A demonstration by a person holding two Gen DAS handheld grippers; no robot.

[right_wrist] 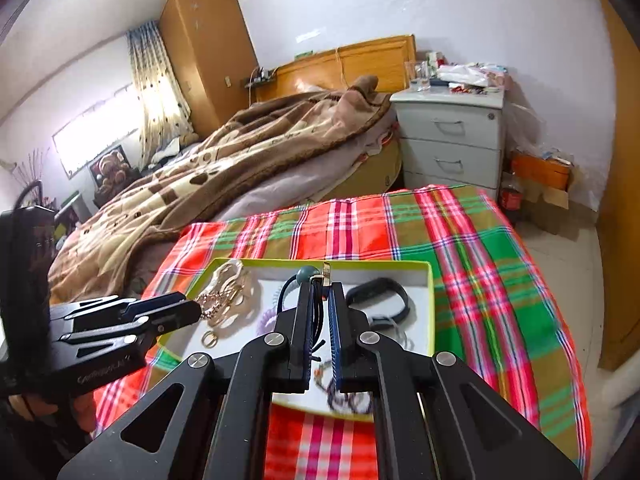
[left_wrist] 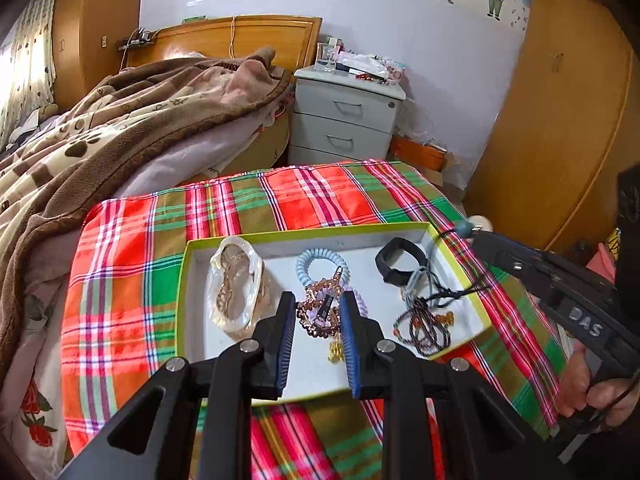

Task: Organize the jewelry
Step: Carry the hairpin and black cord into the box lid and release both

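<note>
A white box with a green rim (left_wrist: 304,232) (right_wrist: 360,264) lies on a plaid cloth and holds the jewelry. My left gripper (left_wrist: 318,300) (right_wrist: 196,308) hangs just over the box, its pads closed on a brown beaded bracelet (left_wrist: 316,312). My right gripper (right_wrist: 320,284) (left_wrist: 478,236) is shut on a black cord necklace (right_wrist: 316,316) with a teal bead (right_wrist: 308,272) at its tips. The cord trails down into the box. Also inside are a clear bag of gold chain (left_wrist: 236,284), a pale blue spiral tie (left_wrist: 320,260), a black band (left_wrist: 400,260) and dark beaded strands (left_wrist: 424,328).
The plaid cloth (left_wrist: 280,200) covers a low table beside a bed with a brown blanket (left_wrist: 140,120). A grey nightstand (left_wrist: 344,116) stands behind, with an orange box (left_wrist: 420,156) next to it. A wooden wardrobe (left_wrist: 560,120) is at the right. A hand (left_wrist: 580,384) grips the right tool.
</note>
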